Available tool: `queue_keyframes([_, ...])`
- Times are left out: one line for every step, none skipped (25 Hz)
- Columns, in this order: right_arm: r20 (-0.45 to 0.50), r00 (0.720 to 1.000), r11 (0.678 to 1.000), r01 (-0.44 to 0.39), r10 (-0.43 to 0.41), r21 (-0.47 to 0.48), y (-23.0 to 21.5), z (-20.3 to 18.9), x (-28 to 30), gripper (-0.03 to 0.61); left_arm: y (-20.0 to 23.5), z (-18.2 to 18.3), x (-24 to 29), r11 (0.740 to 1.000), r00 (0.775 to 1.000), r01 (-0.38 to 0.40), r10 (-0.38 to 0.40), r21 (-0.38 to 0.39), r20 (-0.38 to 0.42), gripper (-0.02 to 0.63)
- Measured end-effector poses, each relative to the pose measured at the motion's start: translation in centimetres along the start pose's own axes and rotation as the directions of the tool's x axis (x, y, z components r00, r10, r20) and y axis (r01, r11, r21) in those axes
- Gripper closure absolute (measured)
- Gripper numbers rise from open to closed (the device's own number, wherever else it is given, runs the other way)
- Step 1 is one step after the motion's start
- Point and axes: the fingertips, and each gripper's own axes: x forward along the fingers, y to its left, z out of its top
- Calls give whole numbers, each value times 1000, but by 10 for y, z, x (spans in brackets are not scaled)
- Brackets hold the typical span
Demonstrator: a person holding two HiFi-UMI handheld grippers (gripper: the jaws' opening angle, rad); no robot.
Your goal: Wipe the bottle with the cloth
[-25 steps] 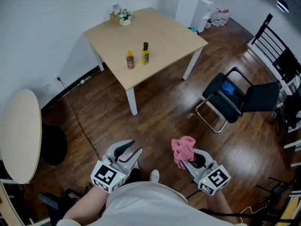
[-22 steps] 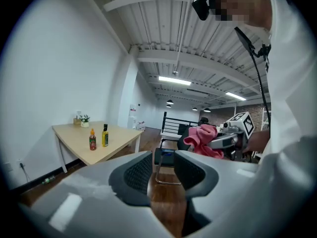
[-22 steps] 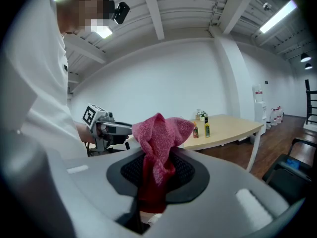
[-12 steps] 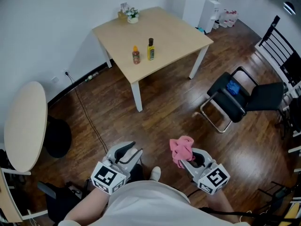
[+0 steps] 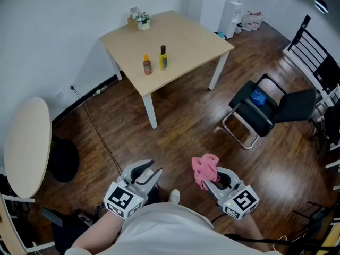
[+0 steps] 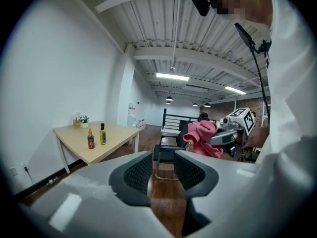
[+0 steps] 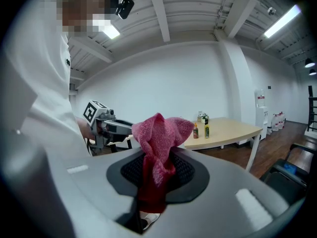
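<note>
Cloth (image 7: 159, 142): pink, all bunched up, pinched between the right gripper's jaws with the top flopping out above them; down near the body, well apart from the table.
Orange-red bottle (image 5: 147, 66): small, upright on the table, toward the front-left edge.
Yellow-green bottle (image 5: 163, 59): a bit taller, dark cap, upright just beside the orange-red one, with a small gap between the two. Can't tell which of them is the one to wipe.
Right gripper (image 5: 211, 180): clamped on the cloth, marker cube turned up toward the head camera.
Left gripper (image 5: 149, 171): jaws only a narrow gap apart, holding nothing, just floor and a chair showing through the gap; held low next to the right gripper, pointing roughly toward the table.
Table (image 5: 186, 33): square, light wood top, white legs, tucked near the corner of the white walls.
Potted plant (image 5: 141, 20): small, sitting at the table's far corner, well apart from both bottles.
Chair (image 5: 265, 110): black with a metal frame, right of the table, something blue lying on the seat.
Round table (image 5: 25, 147): pale top, at the left edge of the head view.
Floor (image 5: 180, 137): dark wood planks, black cable running across from the wall side.
</note>
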Motion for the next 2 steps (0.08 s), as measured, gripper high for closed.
queue_keyframes([0, 1000, 1000, 2, -2, 1, -1, 0, -2, 489, -2, 1, 2, 1000, 1000, 5, -5, 4, 1, 469])
queue_keyframes([1, 1000, 1000, 4, -4, 2, -1, -1, -4, 491, -5, 2, 3, 1000, 1000, 10, -10, 7, 1, 469])
